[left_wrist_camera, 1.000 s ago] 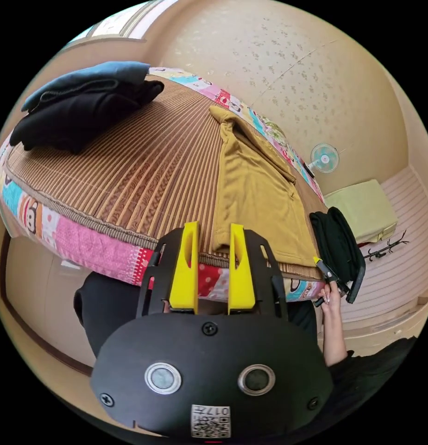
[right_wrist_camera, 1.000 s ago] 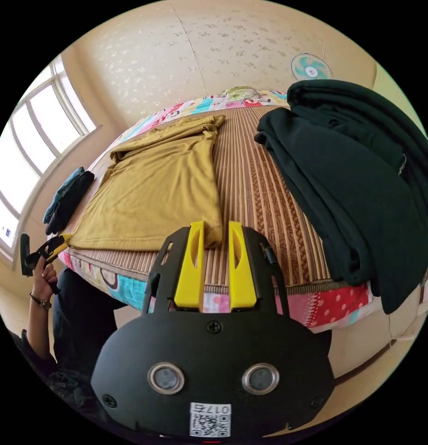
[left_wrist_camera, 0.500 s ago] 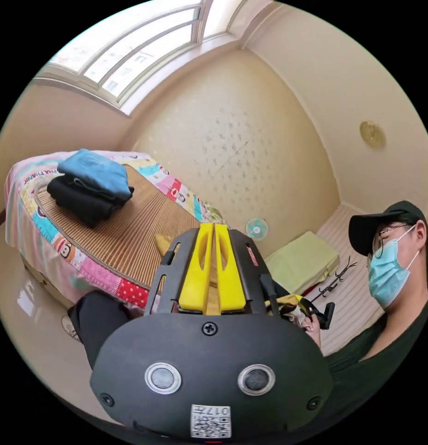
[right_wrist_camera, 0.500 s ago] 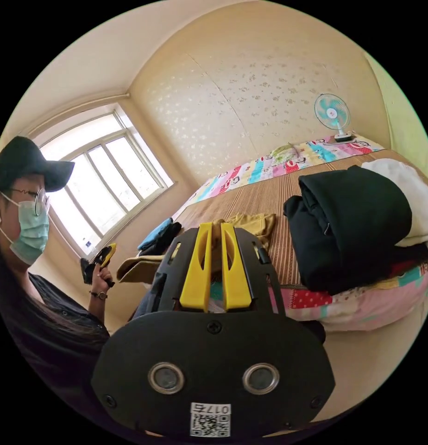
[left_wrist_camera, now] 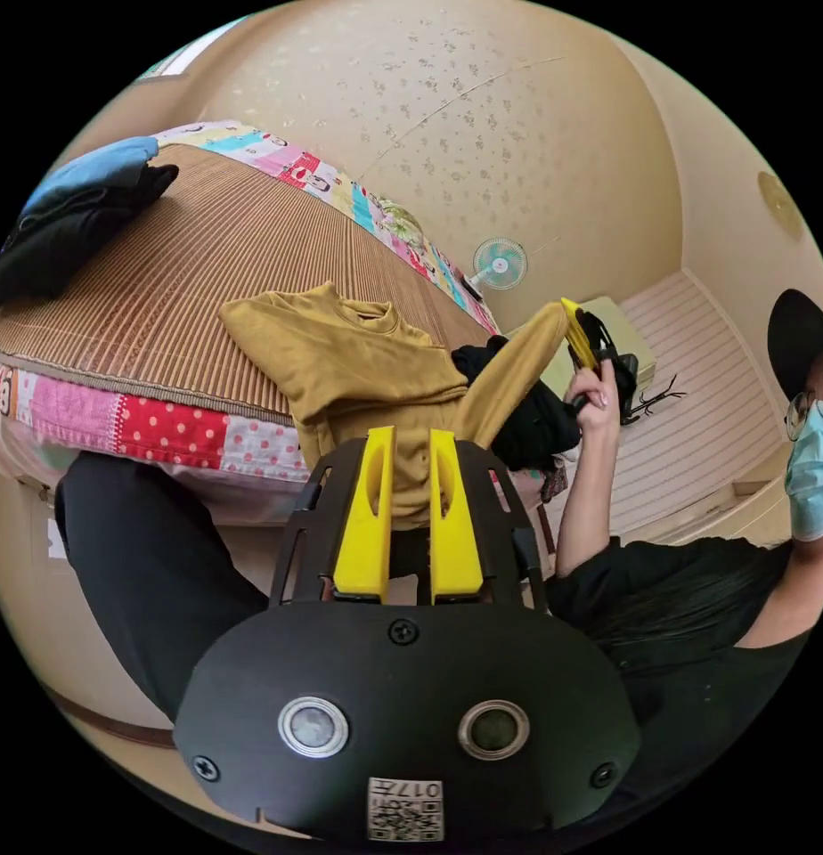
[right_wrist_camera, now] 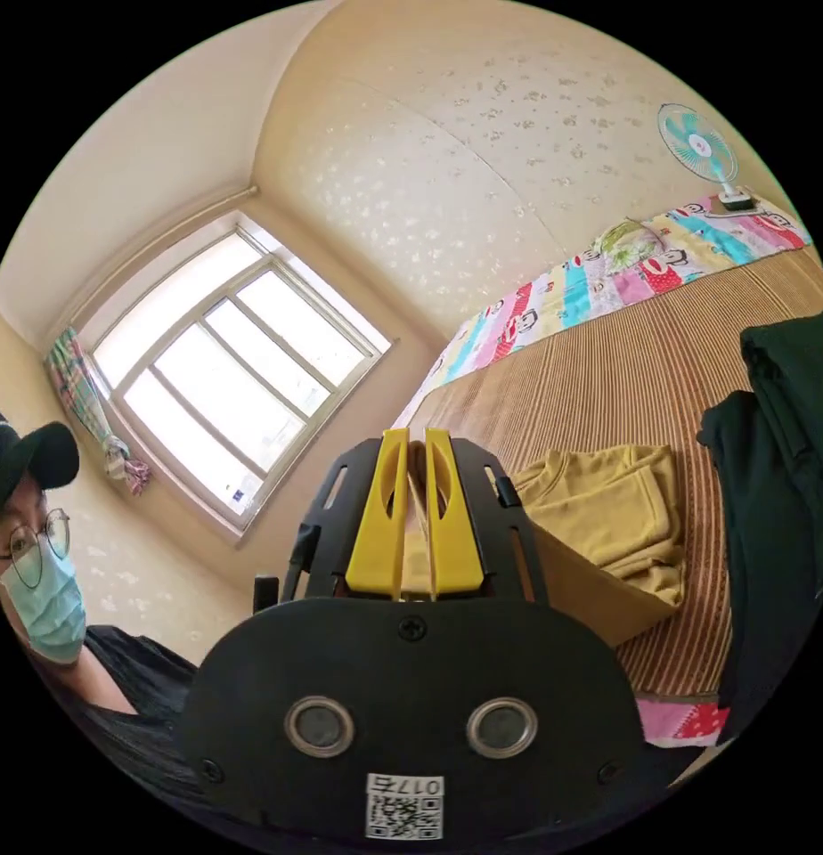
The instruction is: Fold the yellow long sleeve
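- Folded blue and black clothes [left_wrist_camera: 69, 209] at the woven mat's [left_wrist_camera: 207, 267] far corner.
- Dark garments [right_wrist_camera: 781, 499] along its right edge.
- Small fan [right_wrist_camera: 696, 147] at the patchwork sheet's [right_wrist_camera: 607, 276] far edge.

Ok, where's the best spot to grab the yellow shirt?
Probably the two bottom corners, coming from the near edge of the bed. The shirt lies with its collar far up the mat and its bottom end nearest you. The left tongs and right tongs pinch it there now.

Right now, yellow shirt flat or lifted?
Partly lifted: the yellow shirt bunches on the mat, its hem pinched in left claw and right claw.
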Demonstrator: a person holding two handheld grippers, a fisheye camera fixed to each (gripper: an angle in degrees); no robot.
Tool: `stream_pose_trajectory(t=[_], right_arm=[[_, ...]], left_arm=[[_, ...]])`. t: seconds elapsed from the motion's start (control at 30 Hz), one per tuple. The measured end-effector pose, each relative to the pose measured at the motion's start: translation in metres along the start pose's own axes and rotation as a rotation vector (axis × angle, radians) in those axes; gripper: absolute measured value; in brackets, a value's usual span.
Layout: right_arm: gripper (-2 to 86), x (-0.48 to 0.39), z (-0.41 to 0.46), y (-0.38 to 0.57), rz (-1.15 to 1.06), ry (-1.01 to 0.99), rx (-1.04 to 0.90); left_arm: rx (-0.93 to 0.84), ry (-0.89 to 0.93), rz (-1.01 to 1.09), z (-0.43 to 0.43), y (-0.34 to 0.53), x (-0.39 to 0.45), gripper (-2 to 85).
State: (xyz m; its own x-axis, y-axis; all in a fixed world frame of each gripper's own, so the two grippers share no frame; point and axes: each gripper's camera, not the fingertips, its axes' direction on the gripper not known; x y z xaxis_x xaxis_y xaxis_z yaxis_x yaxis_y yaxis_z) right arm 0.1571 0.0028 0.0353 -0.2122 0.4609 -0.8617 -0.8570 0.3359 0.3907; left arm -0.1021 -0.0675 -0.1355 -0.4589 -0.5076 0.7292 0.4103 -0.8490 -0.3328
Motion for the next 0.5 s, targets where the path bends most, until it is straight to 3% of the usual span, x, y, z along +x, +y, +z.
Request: stream_pose_trajectory(t=[0.1, 0.17, 0.23, 0.27, 0.4, 0.5], right_arm=[[2.8, 0.02, 0.056, -0.061, 0.0, 0.347, 0.15], [3.1, 0.057, 0.141, -0.092, -0.129, 0.83, -0.028], [4.2, 0.092, 0.191, -0.094, -0.198, 0.925, -0.319], [5.2, 0.098, 0.197, -0.087, -0.23, 0.916, -0.394], [8.3, 0.069, 0.142, -0.044, -0.309, 0.732, -0.374], [9.5, 0.063, 0.059, 0.011, -0.214, 0.445, -0.373]], left_arm=[[-0.001, 0.047, -0.011, 0.002, 0.004, -0.005, 7.5], [-0.024, 0.036, 0.012, 0.006, 0.008, 0.001, 8.2], [-0.079, 0.046, 0.055, 0.014, 0.012, 0.01, 9.0], [-0.133, 0.058, 0.095, 0.023, 0.017, 0.016, 9.5], [-0.258, 0.052, 0.168, 0.053, 0.037, 0.023, 9.7], [-0.292, 0.077, 0.187, 0.07, 0.048, 0.018, 9.7]])
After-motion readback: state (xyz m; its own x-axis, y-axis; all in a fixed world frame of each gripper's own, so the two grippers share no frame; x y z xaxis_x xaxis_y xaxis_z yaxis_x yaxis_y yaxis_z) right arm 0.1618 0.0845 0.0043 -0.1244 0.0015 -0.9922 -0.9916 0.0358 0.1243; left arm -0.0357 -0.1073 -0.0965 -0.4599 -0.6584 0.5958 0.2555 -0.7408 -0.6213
